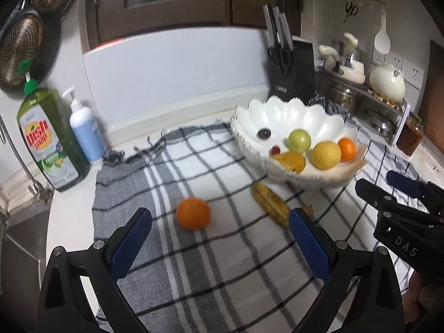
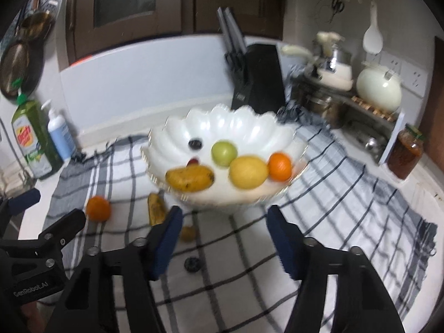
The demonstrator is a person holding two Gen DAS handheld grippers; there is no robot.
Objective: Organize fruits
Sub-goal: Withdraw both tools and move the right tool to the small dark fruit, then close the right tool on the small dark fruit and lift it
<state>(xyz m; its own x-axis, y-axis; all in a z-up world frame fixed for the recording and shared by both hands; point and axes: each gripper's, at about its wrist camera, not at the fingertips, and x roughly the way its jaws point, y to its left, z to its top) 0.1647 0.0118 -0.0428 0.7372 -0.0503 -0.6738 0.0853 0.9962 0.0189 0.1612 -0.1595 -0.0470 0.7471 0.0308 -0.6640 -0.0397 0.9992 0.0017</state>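
A white scalloped bowl [image 1: 280, 116] [image 2: 244, 127] stands on a checked cloth and holds a green apple [image 1: 299, 141], a lemon [image 1: 326, 155], an orange [image 1: 347, 149], a yellow mango [image 2: 190, 178] and small dark fruits. On the cloth lie a loose orange [image 1: 193, 213] [image 2: 98, 207], a spotted banana [image 1: 270, 204] [image 2: 156, 208], a small yellow fruit [image 2: 188, 233] and a dark grape [image 2: 192, 264]. My left gripper [image 1: 220, 238] is open and empty, just behind the loose orange. My right gripper [image 2: 223, 238] is open and empty, in front of the bowl.
The checked cloth [image 1: 222, 263] covers the counter. A green dish soap bottle [image 1: 48, 138] and a pump bottle [image 1: 84, 130] stand at the left by a sink [image 1: 16, 222]. A knife block [image 1: 292, 69], pots and a red jar [image 2: 405, 152] stand at the back right.
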